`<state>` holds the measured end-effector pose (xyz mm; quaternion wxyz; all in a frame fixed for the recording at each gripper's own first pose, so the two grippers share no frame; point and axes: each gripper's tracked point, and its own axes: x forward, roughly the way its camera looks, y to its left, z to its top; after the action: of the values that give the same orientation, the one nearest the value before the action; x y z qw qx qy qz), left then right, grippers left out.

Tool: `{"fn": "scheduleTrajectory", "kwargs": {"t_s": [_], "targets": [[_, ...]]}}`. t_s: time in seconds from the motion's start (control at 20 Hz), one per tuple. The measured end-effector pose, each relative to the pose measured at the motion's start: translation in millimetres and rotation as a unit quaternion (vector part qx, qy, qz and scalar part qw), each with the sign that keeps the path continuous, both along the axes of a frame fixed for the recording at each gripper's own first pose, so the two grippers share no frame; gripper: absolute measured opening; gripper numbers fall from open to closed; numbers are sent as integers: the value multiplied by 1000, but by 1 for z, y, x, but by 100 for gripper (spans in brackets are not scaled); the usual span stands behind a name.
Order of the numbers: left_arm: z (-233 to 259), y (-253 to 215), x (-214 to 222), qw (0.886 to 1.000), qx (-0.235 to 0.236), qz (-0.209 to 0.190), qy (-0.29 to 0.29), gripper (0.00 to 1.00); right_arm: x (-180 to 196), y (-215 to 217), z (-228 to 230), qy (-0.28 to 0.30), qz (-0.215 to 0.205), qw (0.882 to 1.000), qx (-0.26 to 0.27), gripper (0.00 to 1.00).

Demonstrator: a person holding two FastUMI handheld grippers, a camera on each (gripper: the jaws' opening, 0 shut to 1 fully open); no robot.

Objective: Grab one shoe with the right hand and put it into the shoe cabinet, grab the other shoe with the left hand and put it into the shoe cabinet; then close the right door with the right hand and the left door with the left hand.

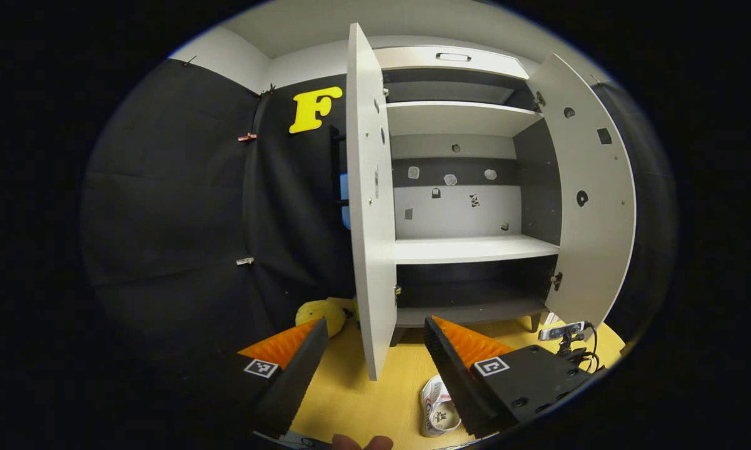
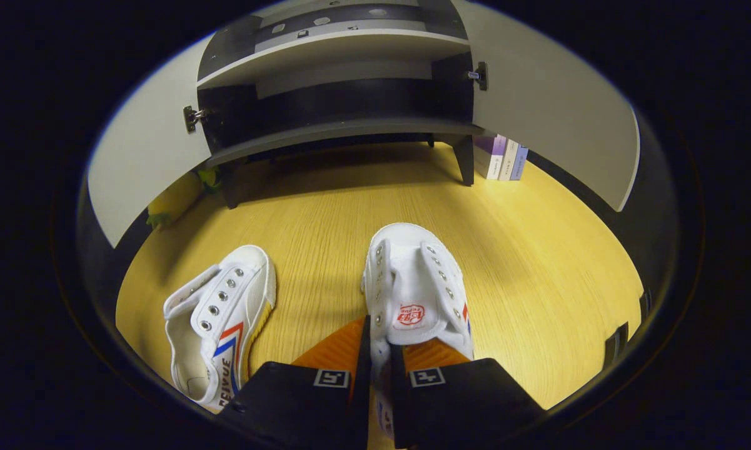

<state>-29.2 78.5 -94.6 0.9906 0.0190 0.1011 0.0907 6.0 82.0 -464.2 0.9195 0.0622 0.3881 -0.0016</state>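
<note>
In the right gripper view, at the bottom centre of the frame, we saw the right tongs [image 2: 380,359] nearly closed, both fingers pinching the side wall of a white canvas shoe [image 2: 416,294] whose toe pointed up the frame toward the cabinet. To the lower left, well apart from it, the second white shoe [image 2: 219,322] with red and blue stripes lay on the yellow wooden desk [image 2: 538,262], untouched. Farther up the frame we saw the shoe cabinet [image 2: 337,81] standing on short dark legs, both doors swung wide and its dark bottom shelf bare. A few books [image 2: 505,159] stood beside its right leg, and a yellow plush toy [image 2: 175,197] sat behind the left door at the left edge.

In the left gripper view, the left tongs [image 1: 375,365] at the bottom of the frame stood wide apart, holding nothing. Between their fingers, low in the frame, we saw one white shoe [image 1: 439,406] on the desk. Beyond, the left door [image 1: 370,206] showed nearly edge-on at centre, the right door [image 1: 591,206] opened at the right, and the white shelves [image 1: 475,249] between them held no shoes.
</note>
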Motion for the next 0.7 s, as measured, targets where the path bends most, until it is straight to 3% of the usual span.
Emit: {"fn": "scheduleTrajectory", "kwargs": {"t_s": [0.05,0.15,0.4,0.7], "targets": [[-3,3,-1,1000,1,2,3,97,-4,0,5,0,7,1000,5,10],[-5,5,-3,1000,5,1,6,97,-1,0,1,1,11,1000,25,5],[-10,1,5,1000,-6,-9,4,97,-3,-8,25,3,42,999,28,5],[-2,-11,19,1000,-13,-23,-14,97,-8,-15,88,-16,57,997,47,5]]}}
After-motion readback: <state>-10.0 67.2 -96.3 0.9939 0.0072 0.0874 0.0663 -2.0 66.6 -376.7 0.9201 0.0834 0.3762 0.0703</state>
